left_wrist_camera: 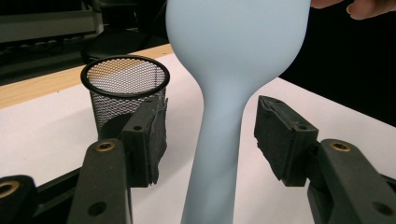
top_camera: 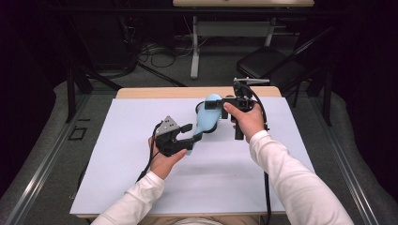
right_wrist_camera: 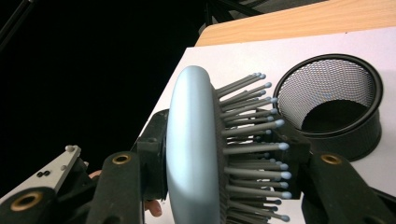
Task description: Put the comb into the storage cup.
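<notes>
Leftmost, left gripper (left_wrist_camera: 212, 140) parted around the handle of the light blue hairbrush (top_camera: 207, 119), pads clear of it on both sides. Next, brush held above the white table (top_camera: 141, 187), head up toward the far edge. Then right gripper (right_wrist_camera: 224, 163) clamped across the brush head, bristles against one pad. Farther off, black mesh cup (right_wrist_camera: 336, 102) upright on the table.

A pale blue paddle hairbrush (top_camera: 206, 120) with grey ball-tipped bristles (right_wrist_camera: 254, 149) hangs tilted above the white table's middle, its rounded head toward one o'clock and its slim handle (left_wrist_camera: 215, 154) toward seven o'clock.
</notes>
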Tool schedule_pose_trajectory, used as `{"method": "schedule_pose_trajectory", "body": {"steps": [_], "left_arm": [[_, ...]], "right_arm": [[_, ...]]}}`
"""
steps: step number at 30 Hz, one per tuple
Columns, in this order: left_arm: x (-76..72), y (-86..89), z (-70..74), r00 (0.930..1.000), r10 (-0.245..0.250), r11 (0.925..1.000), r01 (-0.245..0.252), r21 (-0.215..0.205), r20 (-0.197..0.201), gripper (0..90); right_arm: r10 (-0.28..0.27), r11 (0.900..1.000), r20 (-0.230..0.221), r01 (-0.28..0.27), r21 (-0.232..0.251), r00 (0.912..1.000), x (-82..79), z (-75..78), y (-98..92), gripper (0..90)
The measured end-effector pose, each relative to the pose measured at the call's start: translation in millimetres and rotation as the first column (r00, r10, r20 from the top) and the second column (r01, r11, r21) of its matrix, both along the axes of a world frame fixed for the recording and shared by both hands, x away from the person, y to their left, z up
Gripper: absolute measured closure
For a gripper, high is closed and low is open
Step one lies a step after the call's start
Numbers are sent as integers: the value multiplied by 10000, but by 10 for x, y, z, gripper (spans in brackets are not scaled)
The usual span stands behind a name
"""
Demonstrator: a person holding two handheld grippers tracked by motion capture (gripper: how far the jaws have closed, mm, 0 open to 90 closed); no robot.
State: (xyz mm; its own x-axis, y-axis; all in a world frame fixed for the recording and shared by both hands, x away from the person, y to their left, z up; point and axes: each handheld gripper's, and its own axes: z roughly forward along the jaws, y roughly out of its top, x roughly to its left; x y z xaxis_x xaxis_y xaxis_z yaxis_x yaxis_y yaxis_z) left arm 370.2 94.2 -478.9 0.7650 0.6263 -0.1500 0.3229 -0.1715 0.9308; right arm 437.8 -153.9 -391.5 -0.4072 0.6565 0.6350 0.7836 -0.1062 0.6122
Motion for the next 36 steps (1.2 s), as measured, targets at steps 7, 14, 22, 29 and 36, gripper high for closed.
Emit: {"method": "schedule_pose_trajectory", "body": {"steps": [7,14,22,29,36], "left_arm": [[7,-4,12,9999,21,10000,-21,0,166,413],[11,-20,19,9985,259,9994,-270,227,489,383],[9,-18,41,9955,390,9979,-433,481,861,383],[12,7,66,9948,485,9980,-520,372,899,372],[35,17,52,9975,616,9979,-623,185,338,206]], "right_arm": [[-160,9998,73,161,-112,9998,14,-2,-54,489],[-290,9995,93,291,-120,9995,25,-12,-80,489],[-310,9992,144,314,-249,9994,26,-26,-66,488],[-260,9993,107,263,-272,9996,29,-39,-49,488],[-273,9993,153,277,-240,9995,24,-33,-45,488]]}}
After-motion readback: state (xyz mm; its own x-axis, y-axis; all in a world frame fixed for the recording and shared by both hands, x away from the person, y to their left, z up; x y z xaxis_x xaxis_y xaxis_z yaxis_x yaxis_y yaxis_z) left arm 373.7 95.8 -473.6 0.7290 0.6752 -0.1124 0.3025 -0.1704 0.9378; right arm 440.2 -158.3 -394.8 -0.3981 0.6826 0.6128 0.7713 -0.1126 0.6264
